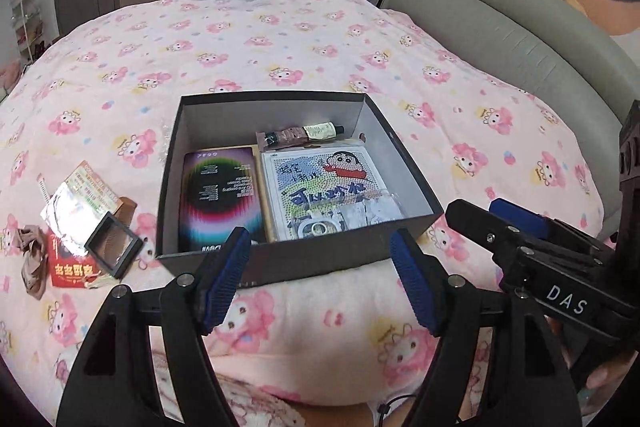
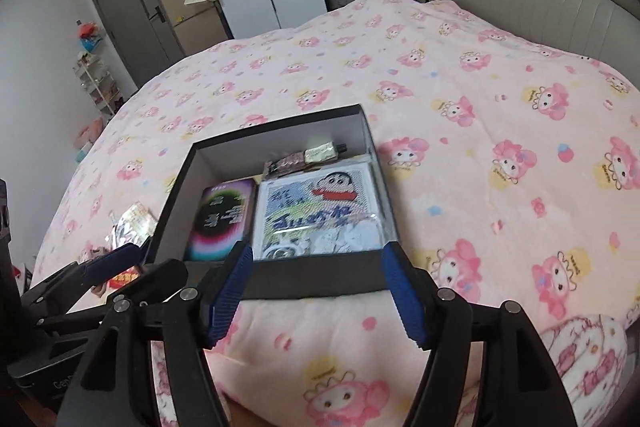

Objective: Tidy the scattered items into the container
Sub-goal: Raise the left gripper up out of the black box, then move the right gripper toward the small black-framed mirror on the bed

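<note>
Pink cartoon blanket (image 1: 280, 39) carries the shoebox (image 1: 280, 255); left gripper (image 1: 320, 279) and right gripper (image 2: 316, 291) gape, empty; small black frame (image 1: 114, 245) beside the box's left wall looks rigid, light; pinch opposite edges

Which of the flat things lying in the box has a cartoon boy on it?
The white picture card on the right side of the box. The flat thing beside it, the booklet on the left, is dark with glowing colour bands and no cartoon.
</note>
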